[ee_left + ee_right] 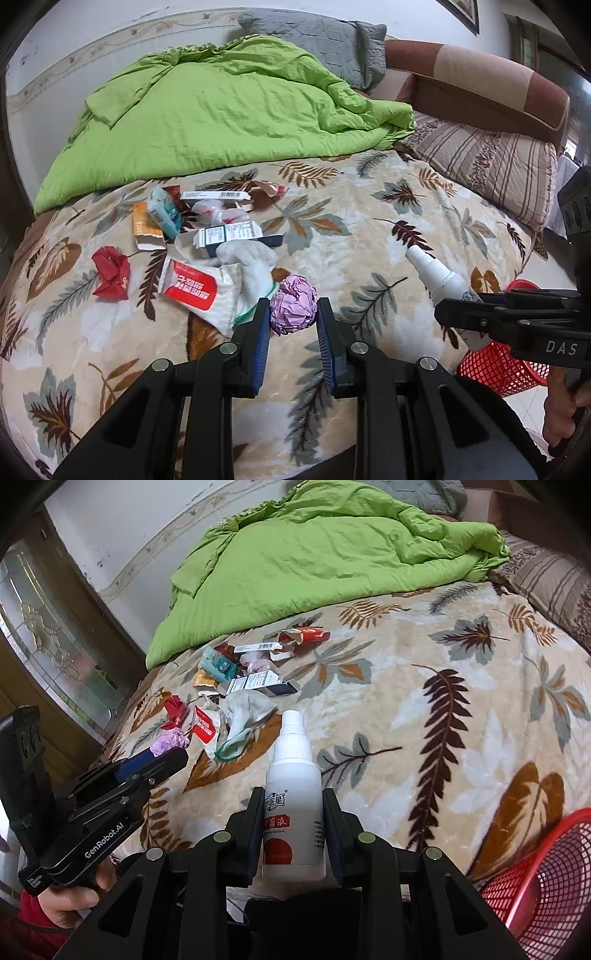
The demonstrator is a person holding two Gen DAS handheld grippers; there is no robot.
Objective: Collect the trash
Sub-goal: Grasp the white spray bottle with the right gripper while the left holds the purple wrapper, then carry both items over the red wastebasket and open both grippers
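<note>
My left gripper [293, 314] is shut on a crumpled purple paper ball [293, 308], its blue pads pressing both sides, held just above the leaf-patterned blanket [369, 229]. My right gripper [293, 797] is shut on a white spray bottle [293, 775] with a red label, nozzle pointing away. Each view shows the other gripper: the right gripper [454, 314] with its bottle [436, 273], and the left gripper [166, 753] with the purple ball [170, 742]. A trash pile lies on the bed: red crumpled paper [110, 273], a red-and-white packet [192, 290], small boxes [229, 234].
A red mesh basket [546, 878] stands off the bed's near right edge, also in the left wrist view as the basket [495, 365]. A white cloth [251, 266] lies among the trash. A green quilt [221, 110] and pillows [487, 162] cover the far side.
</note>
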